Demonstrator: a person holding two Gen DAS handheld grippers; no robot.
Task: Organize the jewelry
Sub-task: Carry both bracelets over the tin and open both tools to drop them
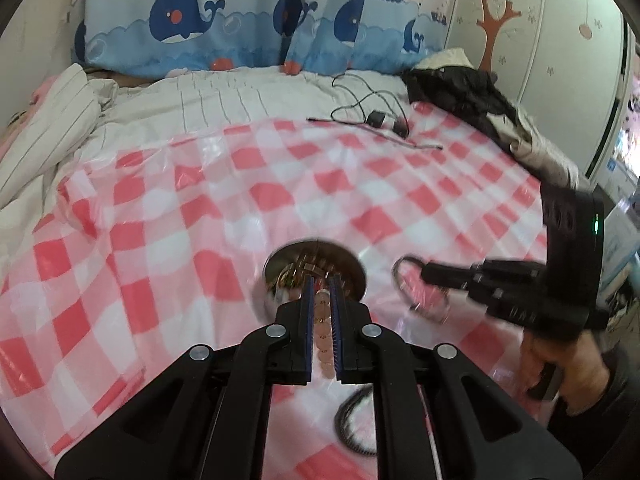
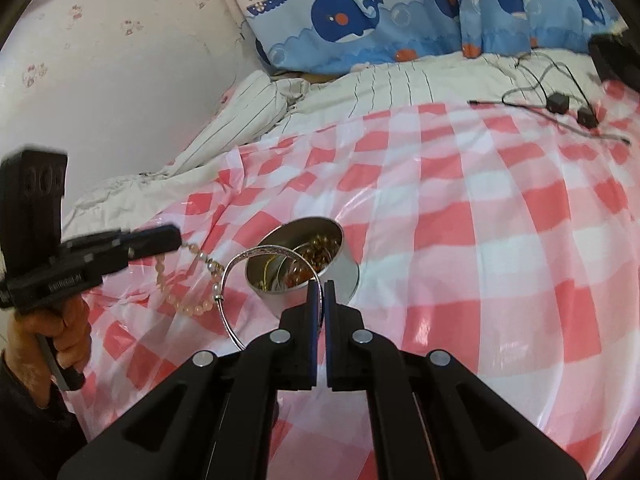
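Note:
A round metal tin [image 2: 320, 270] [image 1: 352, 270] holding gold and amber jewelry stands on the pink checked sheet. My left gripper [image 1: 323, 280] is shut on a pink bead bracelet [image 1: 322, 332], which hangs from it left of the tin in the right wrist view [image 2: 188, 276]. My right gripper [image 2: 321, 285] is shut on a thin silver bangle [image 2: 236, 268] and holds it at the tin's near rim. In the left wrist view the right gripper [image 1: 426, 274] holds the bangle [image 1: 402, 276] to the right of the tin.
A dark ring-shaped bracelet [image 1: 356, 424] lies on the sheet [image 2: 460, 220] under my left gripper. Black cables and small adapters [image 2: 560, 104] lie at the far edge. Whale-print pillows [image 2: 380, 20] and a striped duvet [image 1: 60, 120] are behind. Dark clothes [image 1: 472, 92] lie far right.

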